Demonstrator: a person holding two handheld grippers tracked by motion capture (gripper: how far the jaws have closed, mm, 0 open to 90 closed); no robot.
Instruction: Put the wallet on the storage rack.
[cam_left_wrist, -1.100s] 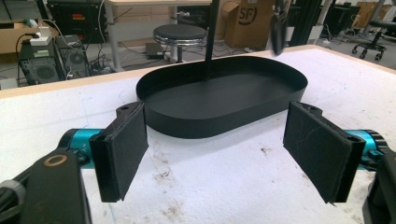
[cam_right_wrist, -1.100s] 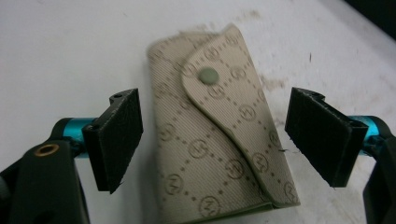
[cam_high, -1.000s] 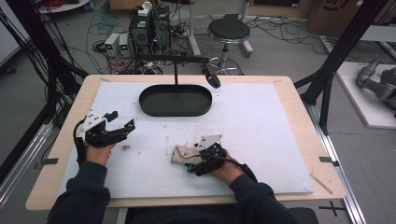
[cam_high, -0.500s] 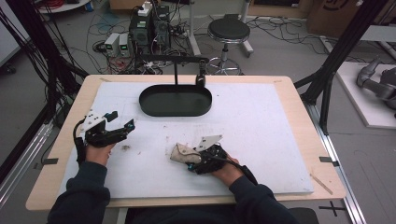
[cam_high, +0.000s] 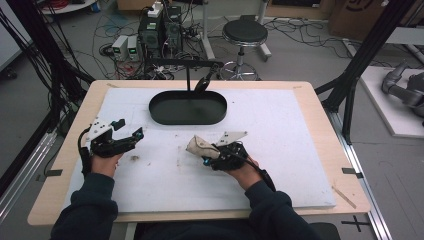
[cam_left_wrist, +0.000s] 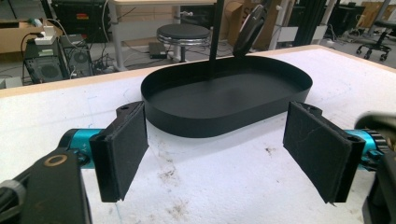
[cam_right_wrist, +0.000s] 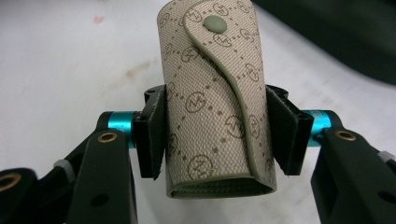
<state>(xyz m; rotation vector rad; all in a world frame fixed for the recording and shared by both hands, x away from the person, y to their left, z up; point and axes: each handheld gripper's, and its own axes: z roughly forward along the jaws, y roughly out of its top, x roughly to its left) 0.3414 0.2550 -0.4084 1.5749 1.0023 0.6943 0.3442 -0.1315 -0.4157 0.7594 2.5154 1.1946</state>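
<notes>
Pinching a beige patterned pouch between both pads, the right gripper has just been closing its jaws, and the pouch now sits squarely between them, in the centre of the right gripper view. Pads press on its two long sides around mid-length; the upper end with the flap stands clear above the jaws, the open lower end hangs just below them.

Pouch: woven tan fabric, repeating round monogram marks linked by dotted diagonal lines, a curved flap edged in grey-green, one grey-green snap stud near the top. Count: one pouch, one stud.

From the high view, the pouch lies just left of centre of the frame, sticking out to the left of the right gripper over the white table mat.

Left gripper: jaws spread wide, nothing between them; two black pads visible, one at each side of the left gripper view. In the high view it sits at middle left, well apart from the pouch.

One black oval tray lies at upper centre, with one black stand rising from it.
</notes>
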